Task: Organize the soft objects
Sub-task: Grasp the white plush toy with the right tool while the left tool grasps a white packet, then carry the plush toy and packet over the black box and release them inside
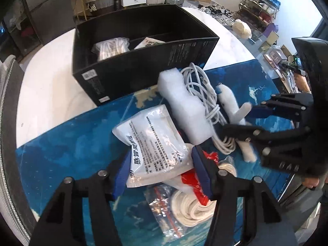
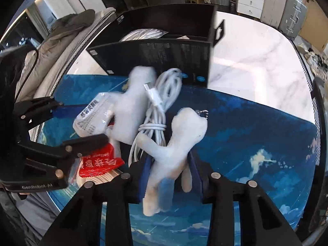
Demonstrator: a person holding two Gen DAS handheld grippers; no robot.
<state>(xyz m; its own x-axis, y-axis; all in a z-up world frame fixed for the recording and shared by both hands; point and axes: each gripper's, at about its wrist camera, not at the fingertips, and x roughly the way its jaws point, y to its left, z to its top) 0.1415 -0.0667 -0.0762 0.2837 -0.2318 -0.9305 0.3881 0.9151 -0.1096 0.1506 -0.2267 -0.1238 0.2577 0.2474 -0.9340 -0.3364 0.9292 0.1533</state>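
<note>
The white plush toy (image 2: 174, 141) lies on the blue mat (image 2: 256, 139), just beside a coiled white cable (image 2: 162, 102). The right gripper (image 2: 170, 176) has its jaws spread on either side of the toy's lower body; whether the pads touch it cannot be told. The left gripper (image 1: 162, 170) is likewise spread, its blue pads (image 1: 123, 172) flanking a white printed packet (image 1: 155, 145) that rests on a red packet (image 1: 192, 180) and a bagged white cord (image 1: 184, 205). A white foam block (image 1: 184, 106) lies beside the cable. The black box (image 1: 133, 61) stands behind, on the white table (image 1: 45, 94), holding a bagged white bundle (image 1: 110, 48).
</note>
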